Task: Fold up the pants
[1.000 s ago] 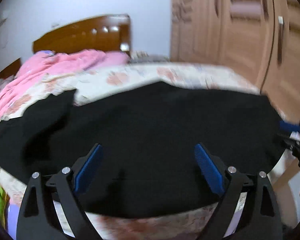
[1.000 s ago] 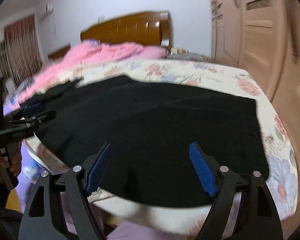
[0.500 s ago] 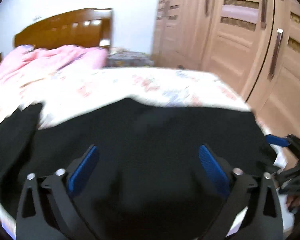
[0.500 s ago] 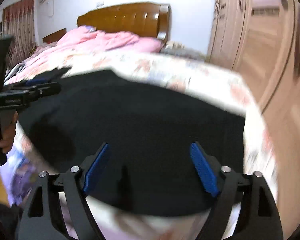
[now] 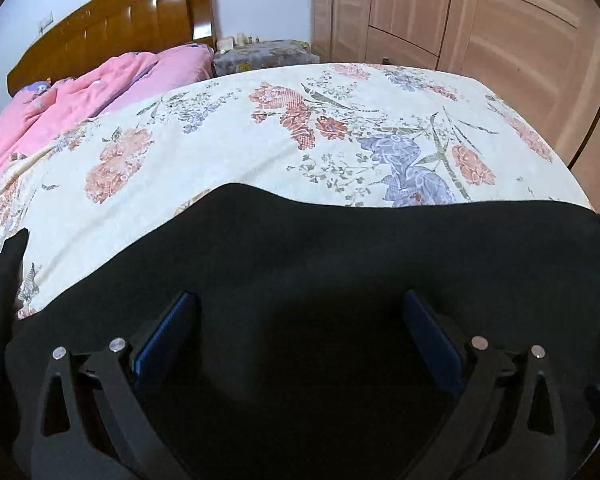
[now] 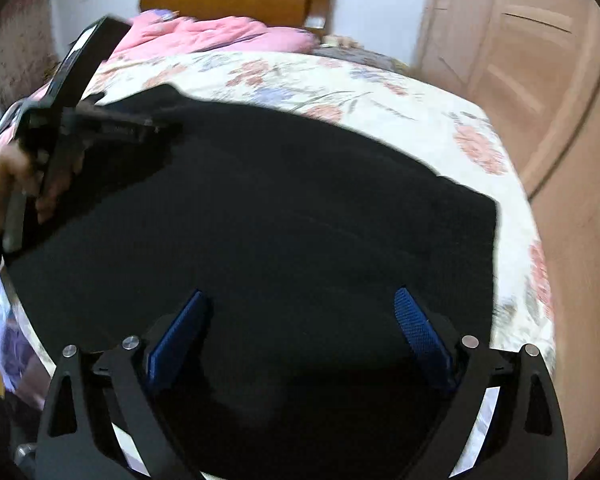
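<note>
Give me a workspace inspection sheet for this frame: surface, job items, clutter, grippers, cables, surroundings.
Surface: bed with floral sheet, mostly bare beyond the pants.
Job's things: black pants spread flat along the near edge of the bed.
Clutter: pink quilt bunched at the headboard end.
Grippers: left gripper open, right gripper open with jaws just widening; both over the pants, nothing pinched.
Cables: nothing seen.
Surroundings: wooden headboard, wooden wardrobe, covered bedside stand.

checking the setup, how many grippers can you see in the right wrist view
2. The right gripper fills the bottom of the view, jaws open over the black pants. The left gripper is at the upper left, held in a hand.
</note>
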`<state>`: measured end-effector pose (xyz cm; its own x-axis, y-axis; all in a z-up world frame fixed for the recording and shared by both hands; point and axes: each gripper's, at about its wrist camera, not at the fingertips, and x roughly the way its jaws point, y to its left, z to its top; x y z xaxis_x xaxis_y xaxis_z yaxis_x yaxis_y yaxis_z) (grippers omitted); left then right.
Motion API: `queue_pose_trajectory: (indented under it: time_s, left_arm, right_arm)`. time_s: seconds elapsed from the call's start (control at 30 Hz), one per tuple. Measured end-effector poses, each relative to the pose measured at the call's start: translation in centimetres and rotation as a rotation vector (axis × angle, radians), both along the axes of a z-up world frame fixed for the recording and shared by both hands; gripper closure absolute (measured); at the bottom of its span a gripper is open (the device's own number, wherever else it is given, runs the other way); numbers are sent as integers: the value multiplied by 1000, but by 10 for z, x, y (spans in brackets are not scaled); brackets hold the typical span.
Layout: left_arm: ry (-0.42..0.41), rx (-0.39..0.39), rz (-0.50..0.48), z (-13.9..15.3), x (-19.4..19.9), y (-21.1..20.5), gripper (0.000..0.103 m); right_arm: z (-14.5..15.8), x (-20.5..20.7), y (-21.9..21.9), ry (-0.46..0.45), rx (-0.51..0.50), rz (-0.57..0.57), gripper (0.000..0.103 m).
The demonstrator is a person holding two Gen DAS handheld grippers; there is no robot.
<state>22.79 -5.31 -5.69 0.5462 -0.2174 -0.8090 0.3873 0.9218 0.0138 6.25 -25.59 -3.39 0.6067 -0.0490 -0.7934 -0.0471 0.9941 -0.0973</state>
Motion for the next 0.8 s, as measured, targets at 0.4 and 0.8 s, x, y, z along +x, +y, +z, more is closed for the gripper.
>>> queue_pose_trajectory:
  time_s: [0.4,0.8]
  left_arm:
    - [1,-3,1,0,0,-2,1]
    - [0,-2,1,1,-2,-2,1]
  right_arm:
    - [0,-27,19,-74,8,-23,9]
    - [-2,-85,42,-164,-48,25,5]
